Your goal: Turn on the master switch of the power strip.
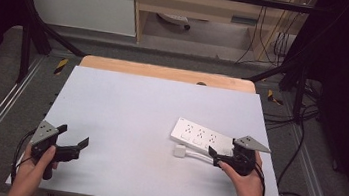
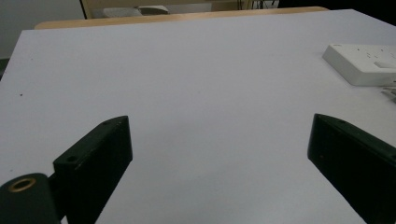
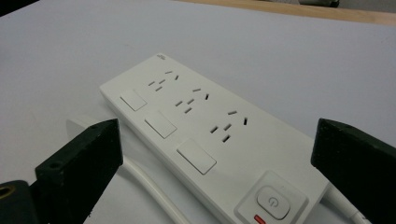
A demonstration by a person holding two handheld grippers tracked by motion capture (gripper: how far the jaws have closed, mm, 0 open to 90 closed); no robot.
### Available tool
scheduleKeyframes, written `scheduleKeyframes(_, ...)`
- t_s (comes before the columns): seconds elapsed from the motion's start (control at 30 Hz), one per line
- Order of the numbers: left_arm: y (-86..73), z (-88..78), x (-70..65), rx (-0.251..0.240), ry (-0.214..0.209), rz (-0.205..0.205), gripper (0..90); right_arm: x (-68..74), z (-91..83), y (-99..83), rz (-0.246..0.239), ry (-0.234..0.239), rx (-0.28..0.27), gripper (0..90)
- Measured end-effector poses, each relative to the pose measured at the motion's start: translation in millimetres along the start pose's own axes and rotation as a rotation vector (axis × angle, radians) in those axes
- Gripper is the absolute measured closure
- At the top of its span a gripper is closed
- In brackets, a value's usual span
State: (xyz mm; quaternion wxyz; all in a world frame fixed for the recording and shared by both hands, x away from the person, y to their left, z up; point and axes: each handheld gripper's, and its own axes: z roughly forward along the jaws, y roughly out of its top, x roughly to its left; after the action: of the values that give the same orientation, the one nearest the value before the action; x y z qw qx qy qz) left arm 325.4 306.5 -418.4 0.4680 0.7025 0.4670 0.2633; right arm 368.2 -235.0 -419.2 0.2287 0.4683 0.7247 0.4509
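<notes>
Pale blue-grey desk top, wooden edge at the far side, metal frame rails around it, dark floor with cables to the right.

White power strip lay flat on the right half of the desk, angled, three socket groups in a row with a rectangular switch beside each. Right gripper view showed a round power button at the near end with a small red mark below it, and a tiny logo at the far corner, too small to read. No other legible writing. White cord ran from the strip's near end to a white plug lying on the desk just beside the strip's near edge.

Right gripper sat low at the strip's near end, jaws spread wide, strip end between them, pads not pressing on it. Person's right hand held it.

Left gripper was well apart at the desk's left near corner, jaws wide apart over bare desk, nothing between them, held by the left hand.
</notes>
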Motion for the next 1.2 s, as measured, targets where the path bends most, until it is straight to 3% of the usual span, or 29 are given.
scheduleKeyframes(0.23,0.2,-0.6,-0.4,-0.006,-0.001,-0.004,6.7,1.7,-4.9,1.3,-0.034,-0.009,-0.061,2.7)
scheduleKeyframes(0.63,0.3,-2.2,-1.0,-0.01,-0.002,-0.005,6.7,-0.8,-20.8,3.0,-0.031,-0.006,-0.124,3.7)
scheduleKeyframes(1.2,0.2,-4.5,-0.7,-0.01,-0.003,-0.011,6.7,-17.1,-50.0,-10.1,-0.022,-0.046,-0.135,2.8)
